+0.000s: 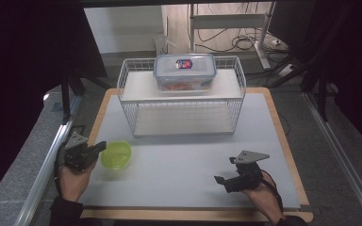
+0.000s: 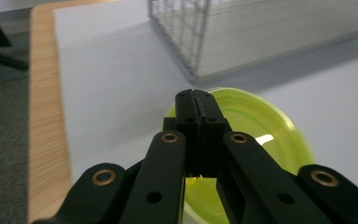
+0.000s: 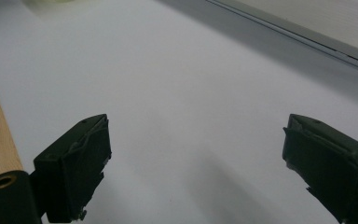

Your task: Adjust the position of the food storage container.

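Fingers (image 2: 196, 116) of the left gripper (image 1: 98, 149) are pressed together, pinching the near rim of the yellow-green plastic bowl (image 1: 116, 155), which sits on the grey counter (image 1: 179, 165) near its left edge, in front of the white wire rack (image 1: 181, 96). On the rack's upper shelf rests a clear lidded food container (image 1: 184, 72). Across the counter, the right gripper (image 1: 224, 173) rests with its fingers (image 3: 79, 154) spread wide apart over bare counter, nothing between them.
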Demonstrator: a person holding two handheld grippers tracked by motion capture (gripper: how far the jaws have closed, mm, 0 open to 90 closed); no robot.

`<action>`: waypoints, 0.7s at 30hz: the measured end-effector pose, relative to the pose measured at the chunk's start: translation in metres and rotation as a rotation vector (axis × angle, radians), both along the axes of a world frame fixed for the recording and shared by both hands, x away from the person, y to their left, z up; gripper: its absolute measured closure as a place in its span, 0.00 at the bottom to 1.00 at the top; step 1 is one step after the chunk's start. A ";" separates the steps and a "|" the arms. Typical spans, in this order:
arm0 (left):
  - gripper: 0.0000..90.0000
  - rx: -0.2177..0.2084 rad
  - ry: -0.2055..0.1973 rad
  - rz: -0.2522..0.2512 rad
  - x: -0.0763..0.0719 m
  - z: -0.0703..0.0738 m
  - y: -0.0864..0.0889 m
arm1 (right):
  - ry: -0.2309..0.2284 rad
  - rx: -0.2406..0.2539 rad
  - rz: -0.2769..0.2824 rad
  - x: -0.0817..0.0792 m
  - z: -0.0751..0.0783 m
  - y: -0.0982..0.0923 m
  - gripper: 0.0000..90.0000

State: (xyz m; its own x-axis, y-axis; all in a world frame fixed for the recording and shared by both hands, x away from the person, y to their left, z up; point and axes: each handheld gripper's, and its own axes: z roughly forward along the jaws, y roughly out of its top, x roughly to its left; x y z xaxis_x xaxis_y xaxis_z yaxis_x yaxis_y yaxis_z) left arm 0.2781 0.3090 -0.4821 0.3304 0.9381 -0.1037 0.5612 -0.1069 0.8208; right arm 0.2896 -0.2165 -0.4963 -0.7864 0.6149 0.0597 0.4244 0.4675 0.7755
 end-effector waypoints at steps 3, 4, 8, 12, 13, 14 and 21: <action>1.00 0.003 0.018 0.024 0.003 -0.007 0.005 | 0.003 -0.004 0.002 0.000 0.000 0.000 0.09; 1.00 0.009 0.028 0.030 0.004 -0.009 0.006 | 0.003 -0.007 0.002 0.000 -0.001 0.000 0.09; 1.00 0.028 0.051 0.055 0.007 -0.017 0.009 | 0.005 -0.014 0.004 0.000 -0.001 0.001 0.09; 1.00 0.047 0.077 0.066 0.008 -0.022 0.009 | 0.015 -0.032 0.009 0.000 -0.003 0.001 0.10; 1.00 0.050 0.082 0.064 0.008 -0.023 0.008 | 0.016 -0.034 0.010 0.000 -0.003 0.002 0.10; 1.00 0.053 0.088 0.062 0.008 -0.024 0.007 | 0.016 -0.034 0.010 0.000 -0.003 0.002 0.10; 1.00 0.051 0.107 0.041 0.008 -0.027 0.001 | 0.021 -0.036 0.010 0.001 -0.003 0.001 0.10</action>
